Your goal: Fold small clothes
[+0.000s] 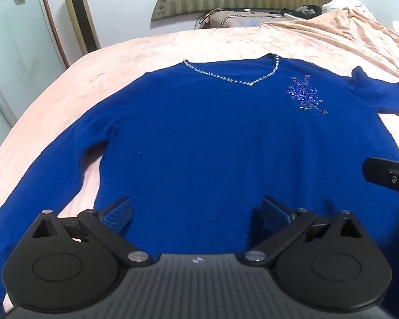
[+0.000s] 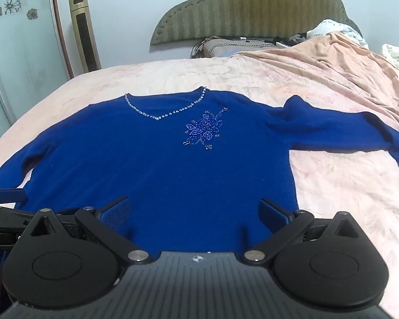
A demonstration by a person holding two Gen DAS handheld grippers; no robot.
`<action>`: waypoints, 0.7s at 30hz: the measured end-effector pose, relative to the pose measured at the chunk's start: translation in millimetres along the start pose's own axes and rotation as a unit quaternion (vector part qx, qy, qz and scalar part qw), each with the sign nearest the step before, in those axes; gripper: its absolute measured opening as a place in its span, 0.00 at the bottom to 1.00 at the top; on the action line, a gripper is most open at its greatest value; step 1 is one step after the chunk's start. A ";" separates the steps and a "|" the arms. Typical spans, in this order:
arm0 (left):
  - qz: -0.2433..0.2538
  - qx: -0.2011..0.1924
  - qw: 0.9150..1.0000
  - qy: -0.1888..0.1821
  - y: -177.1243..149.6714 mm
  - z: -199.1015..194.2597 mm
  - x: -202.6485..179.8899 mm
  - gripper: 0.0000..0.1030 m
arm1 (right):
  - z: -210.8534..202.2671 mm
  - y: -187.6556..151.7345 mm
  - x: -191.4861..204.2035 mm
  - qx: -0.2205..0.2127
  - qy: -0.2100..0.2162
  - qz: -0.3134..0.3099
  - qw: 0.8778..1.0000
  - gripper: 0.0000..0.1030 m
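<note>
A royal blue V-neck sweater (image 1: 212,138) lies flat, front up, on the pink bed (image 1: 66,85). It has a beaded neckline and a beaded flower on the chest. It also shows in the right wrist view (image 2: 159,172), both sleeves spread out sideways. My left gripper (image 1: 196,212) is open and empty over the sweater's hem, left of middle. My right gripper (image 2: 194,212) is open and empty over the hem further right. Each gripper shows at the edge of the other's view: the right one (image 1: 385,178) and the left one (image 2: 5,199).
A padded headboard (image 2: 252,8) stands against the far wall. A rumpled peach blanket (image 2: 332,66) covers the bed's far right, with pillows and clothes (image 2: 300,40) behind it. A gold tower fan (image 2: 83,32) and a glass door (image 2: 13,53) stand at the left.
</note>
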State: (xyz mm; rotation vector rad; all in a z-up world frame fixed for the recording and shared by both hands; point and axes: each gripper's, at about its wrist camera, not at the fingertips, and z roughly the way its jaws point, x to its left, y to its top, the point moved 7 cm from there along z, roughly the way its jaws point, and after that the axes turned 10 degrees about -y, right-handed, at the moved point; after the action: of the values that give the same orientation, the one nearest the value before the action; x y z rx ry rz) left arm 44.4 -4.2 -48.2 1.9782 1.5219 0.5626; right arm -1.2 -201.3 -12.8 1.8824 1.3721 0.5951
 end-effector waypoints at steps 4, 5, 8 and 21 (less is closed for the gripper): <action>-0.001 -0.002 1.000 -0.026 0.3 0.1 -6.4 1.00 | -3.7 0.0 -0.1 -0.005 0.019 0.000 1.000 1.00; -0.005 -0.001 0.999 -0.033 0.1 0.7 -7.9 1.00 | -4.9 0.7 -0.3 -0.007 0.027 0.002 1.000 1.00; -0.013 -0.001 0.999 -0.042 0.5 2.8 -10.8 1.00 | -6.6 2.4 -3.3 -0.012 0.047 0.013 0.999 1.00; -0.015 -0.004 1.000 -0.004 1.1 7.4 -12.3 1.00 | -6.4 -2.1 -12.5 -0.011 0.027 0.003 1.000 1.00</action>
State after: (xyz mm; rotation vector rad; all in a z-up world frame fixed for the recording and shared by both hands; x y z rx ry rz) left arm 46.7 -17.6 -52.8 1.9458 1.5393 0.5470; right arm -11.2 -210.9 -9.8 1.8651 1.3894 0.6655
